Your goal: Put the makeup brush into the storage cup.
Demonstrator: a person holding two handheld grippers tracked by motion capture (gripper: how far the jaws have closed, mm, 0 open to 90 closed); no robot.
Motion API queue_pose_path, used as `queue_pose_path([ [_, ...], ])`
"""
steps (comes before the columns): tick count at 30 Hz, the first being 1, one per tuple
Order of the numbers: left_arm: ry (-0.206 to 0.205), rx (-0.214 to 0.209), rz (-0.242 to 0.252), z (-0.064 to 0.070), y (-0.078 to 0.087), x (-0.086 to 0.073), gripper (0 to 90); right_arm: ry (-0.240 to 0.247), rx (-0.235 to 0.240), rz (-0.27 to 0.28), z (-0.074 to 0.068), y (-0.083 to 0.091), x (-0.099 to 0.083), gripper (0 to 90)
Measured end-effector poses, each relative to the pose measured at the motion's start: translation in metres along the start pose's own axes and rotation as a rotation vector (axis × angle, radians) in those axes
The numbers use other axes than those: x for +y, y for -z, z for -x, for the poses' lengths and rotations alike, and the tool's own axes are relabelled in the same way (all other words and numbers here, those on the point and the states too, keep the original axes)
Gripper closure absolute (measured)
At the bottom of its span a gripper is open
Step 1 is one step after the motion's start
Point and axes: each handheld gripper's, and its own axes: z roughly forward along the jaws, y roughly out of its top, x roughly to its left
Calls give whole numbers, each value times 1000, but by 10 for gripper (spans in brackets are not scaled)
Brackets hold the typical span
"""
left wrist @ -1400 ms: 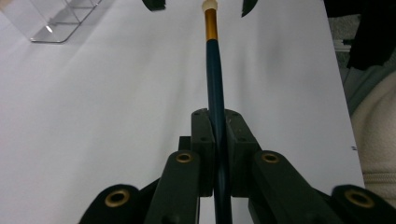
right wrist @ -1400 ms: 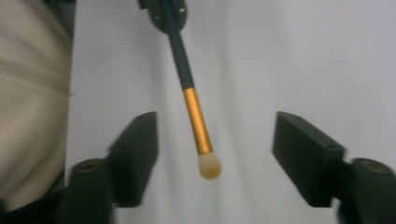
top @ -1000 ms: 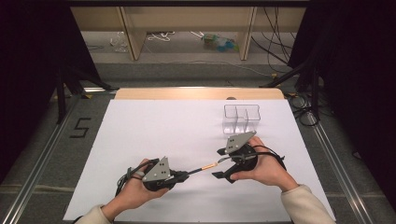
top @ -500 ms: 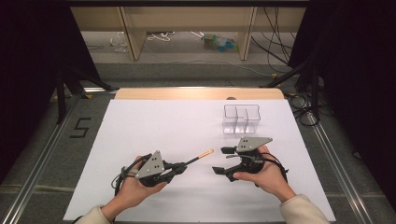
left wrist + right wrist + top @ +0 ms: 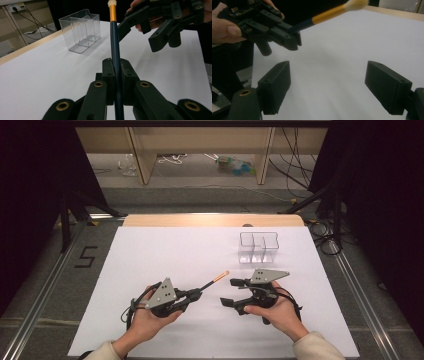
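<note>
Floor mark "5" at 9 o'clock off the white surface. Left hand-held gripper clamped on a dark pencil, held above the surface, long axis toward 2 o'clock, orange band and pale tip leading. Right hand-held gripper jaws wide apart, empty. Clear divided box at 1 o'clock. Dark room, cables beyond.

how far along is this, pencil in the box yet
Not yet. Done: the left claw is shut on the pencil. In hand: the pencil is held up off the table, right claw open and empty. Left: the clear box holds nothing yet.
</note>
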Motion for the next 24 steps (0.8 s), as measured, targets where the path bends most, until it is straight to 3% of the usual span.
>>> queue_pose_path([
  [3,17,14,13,0,-1,2,841,-6,-3,11,-2,-1,1,223],
  [4,13,14,23,0,-3,4,840,-32,14,46,-4,-2,3,224],
  [7,13,14,26,1,-6,5,840,-28,4,40,-4,-1,5,226],
  [11,12,10,24,3,-10,6,840,-33,-2,83,-3,-3,7,229],
  [24,14,15,25,4,-18,6,840,-69,-8,128,-4,-2,14,232],
])
